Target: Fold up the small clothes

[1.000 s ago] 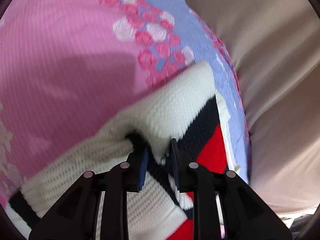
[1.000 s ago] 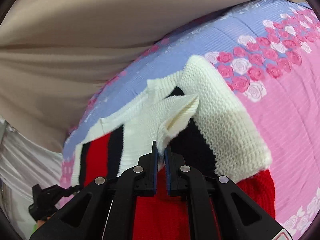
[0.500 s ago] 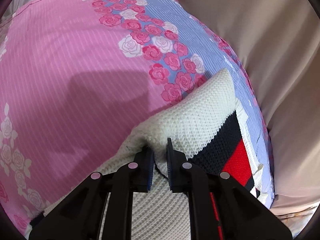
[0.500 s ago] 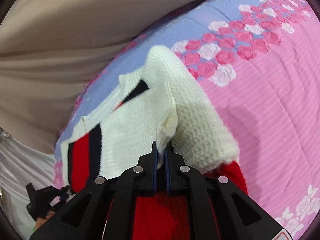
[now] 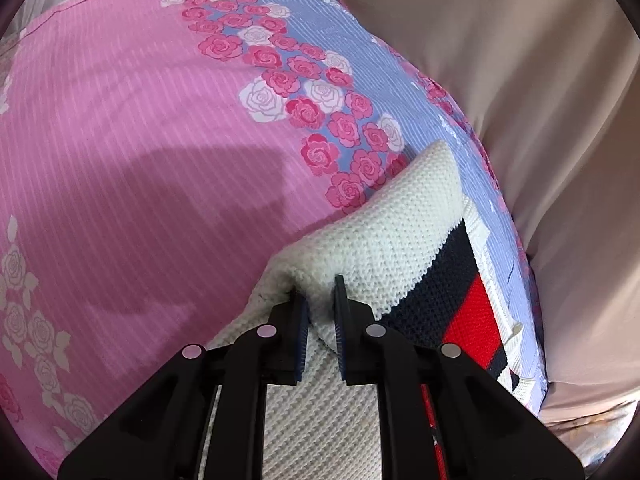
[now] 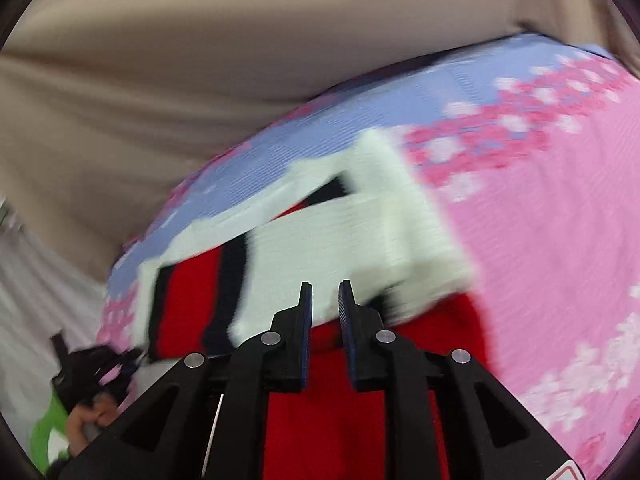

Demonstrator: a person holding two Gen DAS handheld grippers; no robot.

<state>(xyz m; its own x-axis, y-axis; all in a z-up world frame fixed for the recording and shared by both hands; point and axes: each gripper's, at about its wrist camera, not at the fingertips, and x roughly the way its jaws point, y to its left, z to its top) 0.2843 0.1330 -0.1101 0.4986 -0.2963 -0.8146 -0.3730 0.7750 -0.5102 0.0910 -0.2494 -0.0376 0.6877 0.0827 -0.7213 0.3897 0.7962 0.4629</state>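
Sweater: soft, thick knit, light; grip at folded edges. Left gripper pinched a white fold. Right gripper had just parted, nothing betw. pads.

The sweater lay on the bedspread, close to the bedspread's far edge, and beyond that edge sat the plain sheet. The left gripper was at the sweater's folded near edge with knit between its fingers. The right gripper was over the sweater's near part, just before its folded-over flap.
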